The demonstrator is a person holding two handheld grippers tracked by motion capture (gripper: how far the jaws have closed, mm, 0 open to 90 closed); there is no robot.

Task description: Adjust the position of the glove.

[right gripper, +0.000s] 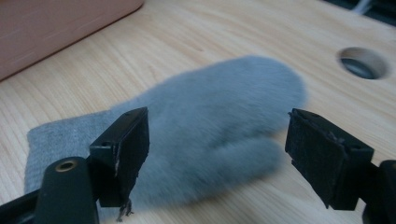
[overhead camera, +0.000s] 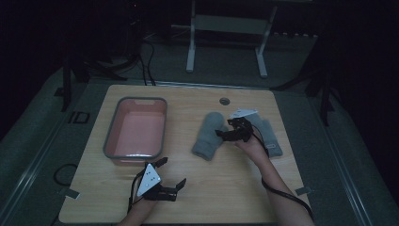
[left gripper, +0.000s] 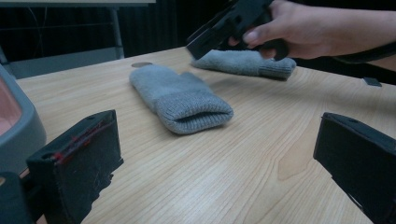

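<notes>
From the high view, the right gripper (overhead camera: 225, 133) hovers over the near grey mitten (overhead camera: 208, 136) at mid-desk, the second mitten (overhead camera: 268, 134) toward the right edge; the pink tub (overhead camera: 110, 136) sits left. In the left gripper view, the left gripper (left gripper: 219, 163) stands wide apart over bare desk (left gripper: 233, 177). In the right gripper view, the open jaws flank the mitten without touching it.

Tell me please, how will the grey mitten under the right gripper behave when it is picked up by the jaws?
The grey mitten looks like soft fleece with a knitted cuff, so it will probably flop and hang limp. It lies flat and thin on the wooden table, so it should be light and unlikely to roll. The right gripper stands open above it; its pads may catch just one layer.
</notes>
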